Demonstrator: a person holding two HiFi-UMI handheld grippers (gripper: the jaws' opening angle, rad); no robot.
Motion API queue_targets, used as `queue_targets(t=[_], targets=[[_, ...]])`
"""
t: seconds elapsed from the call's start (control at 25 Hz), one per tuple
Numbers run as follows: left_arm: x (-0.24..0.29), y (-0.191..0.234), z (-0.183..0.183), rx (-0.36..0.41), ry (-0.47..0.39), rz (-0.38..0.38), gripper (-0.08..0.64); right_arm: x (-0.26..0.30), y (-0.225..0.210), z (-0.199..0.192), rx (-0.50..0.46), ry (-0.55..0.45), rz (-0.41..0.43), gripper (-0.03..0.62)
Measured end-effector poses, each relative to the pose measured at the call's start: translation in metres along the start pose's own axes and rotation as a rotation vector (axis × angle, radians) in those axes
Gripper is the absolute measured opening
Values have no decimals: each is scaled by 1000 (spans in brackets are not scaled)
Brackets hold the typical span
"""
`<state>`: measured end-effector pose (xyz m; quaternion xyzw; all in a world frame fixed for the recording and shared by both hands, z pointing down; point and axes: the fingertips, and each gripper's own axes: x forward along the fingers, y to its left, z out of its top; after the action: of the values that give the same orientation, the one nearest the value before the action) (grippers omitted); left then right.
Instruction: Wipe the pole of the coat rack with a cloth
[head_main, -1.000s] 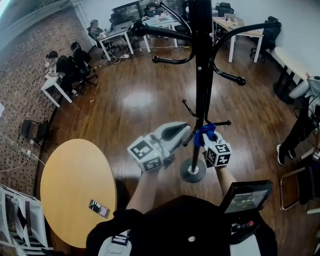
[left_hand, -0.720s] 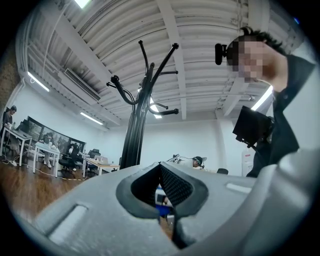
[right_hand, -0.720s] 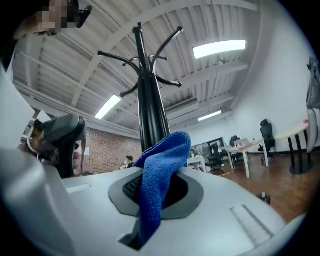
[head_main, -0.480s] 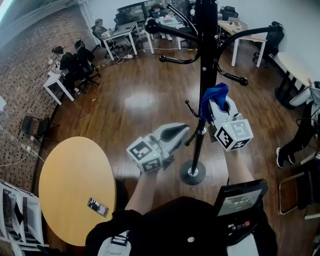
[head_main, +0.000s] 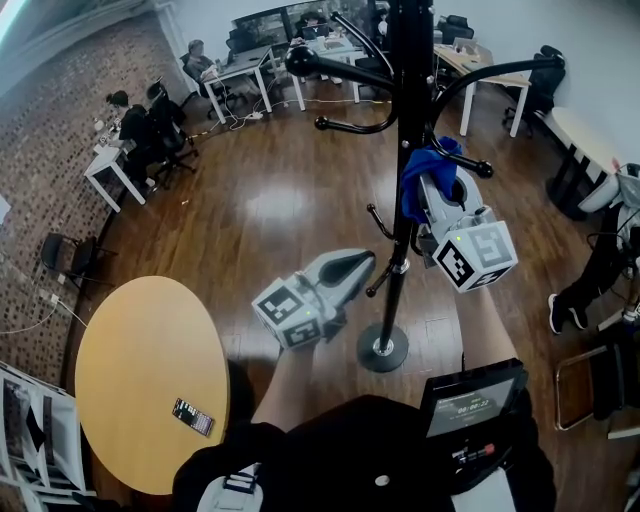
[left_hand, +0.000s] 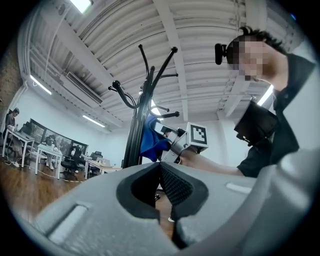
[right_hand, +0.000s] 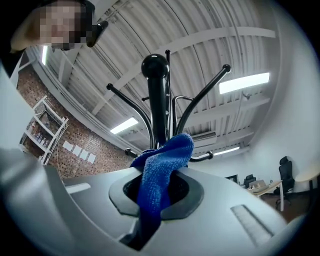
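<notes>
Holding a blue cloth (head_main: 412, 190) against the coat rack's black pole (head_main: 408, 80) about midway up, the right gripper (head_main: 432, 180), jaws clamped on the cloth, needs firm, even pressure, while the left gripper (head_main: 362, 262) hovers nearby, lower left, closed and empty.

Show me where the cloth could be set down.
The round table is bare apart from the phone by its near edge. Open floor lies between the table, the coat rack and the far desks. Chairs crowd those desks.
</notes>
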<state>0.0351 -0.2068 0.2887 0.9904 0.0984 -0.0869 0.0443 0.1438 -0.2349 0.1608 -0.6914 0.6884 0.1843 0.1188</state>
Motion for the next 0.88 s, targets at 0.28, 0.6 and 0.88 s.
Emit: queue_targets(t=[0.28,0.6,0.88], targets=[[1,1,-7,-8,8,-4,2,-49,7,-116,104,191,-57,21],[-2,1,-8,-26,10,13,2,-116,16,-270,207,494,-80,21],[-4,-2,-9,-23,11,4,2,-121,19,-283,275,549,-102,21]])
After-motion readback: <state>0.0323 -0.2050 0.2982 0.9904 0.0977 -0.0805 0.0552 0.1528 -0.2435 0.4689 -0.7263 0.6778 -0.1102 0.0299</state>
